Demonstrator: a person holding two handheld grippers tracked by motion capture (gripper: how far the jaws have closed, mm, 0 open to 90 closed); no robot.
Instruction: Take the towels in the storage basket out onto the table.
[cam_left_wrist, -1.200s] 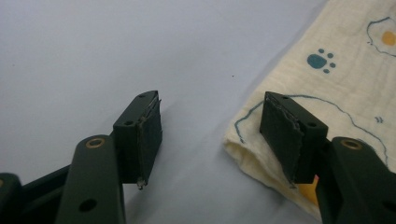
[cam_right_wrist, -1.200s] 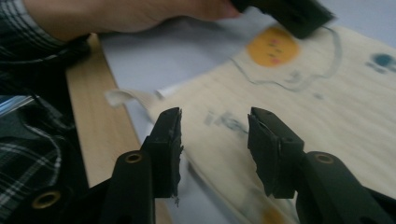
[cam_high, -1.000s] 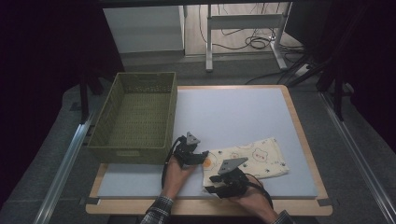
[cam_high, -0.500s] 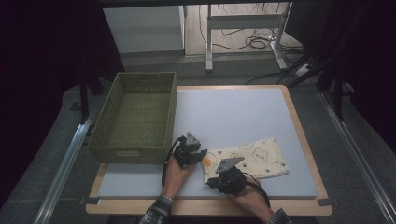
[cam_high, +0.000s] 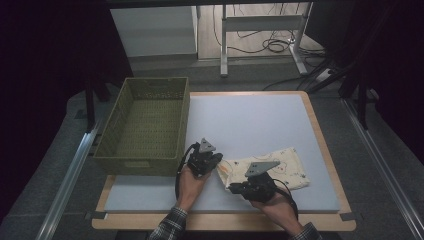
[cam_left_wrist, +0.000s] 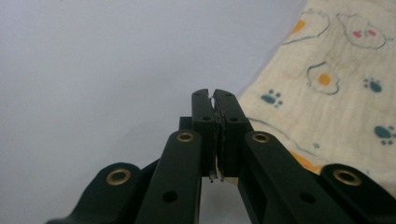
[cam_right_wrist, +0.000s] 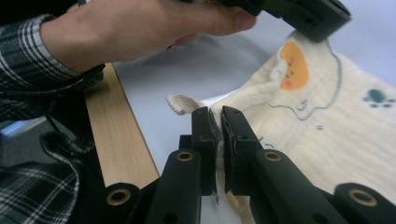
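A cream cloth printed with paws and eggs lies on the pale blue mat, near its front right. My left gripper points at the cloth's far left corner. In the left gripper view the left gripper has just closed, and a thin sliver of the cloth shows between its pads. My right gripper sits at the near left edge. In the right gripper view the right gripper is shut on a bunched fold of the cloth.
An empty olive woven basket stands at the mat's left side, just behind the left hand. The table's wooden rim runs close to the right gripper. The open mat stretches behind the cloth.
Both grippers have closed on the cloth's left end. The right hand has risen a little, and the cloth's near left edge has bunched up. The left hand has stayed in place.
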